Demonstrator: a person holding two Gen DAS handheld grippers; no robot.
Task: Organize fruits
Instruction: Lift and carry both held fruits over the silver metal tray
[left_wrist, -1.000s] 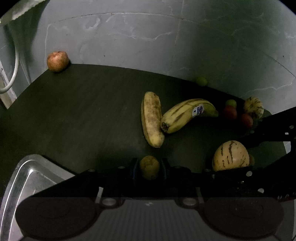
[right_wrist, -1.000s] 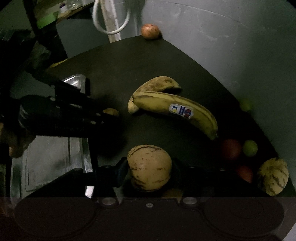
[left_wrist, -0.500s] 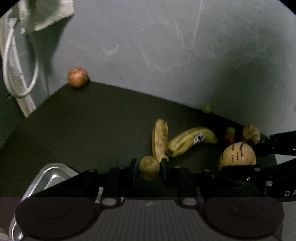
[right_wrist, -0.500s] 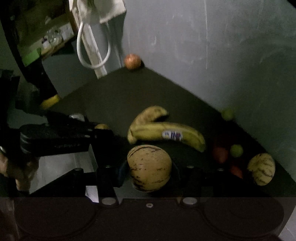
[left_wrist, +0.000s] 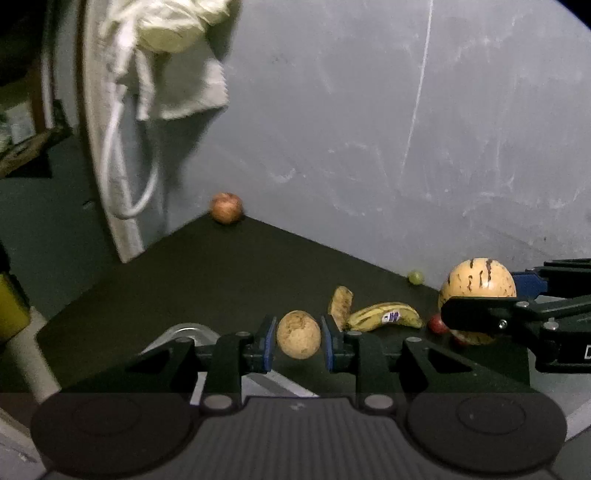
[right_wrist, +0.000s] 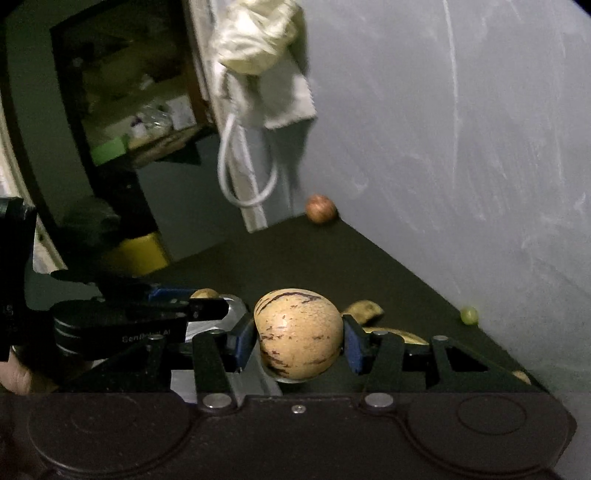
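Carrying both: our left gripper (left_wrist: 298, 334) pinches the brown fruit (left_wrist: 298, 334), right gripper (right_wrist: 299, 334) clamps the striped melon (right_wrist: 299, 334); round skins could slip mid-frame over the tray (left_wrist: 188, 330).

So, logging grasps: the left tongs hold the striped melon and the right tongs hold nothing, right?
Not quite. The left tongs hold the small brown fruit; the right wrist view shows the right tongs clamped on the striped melon.
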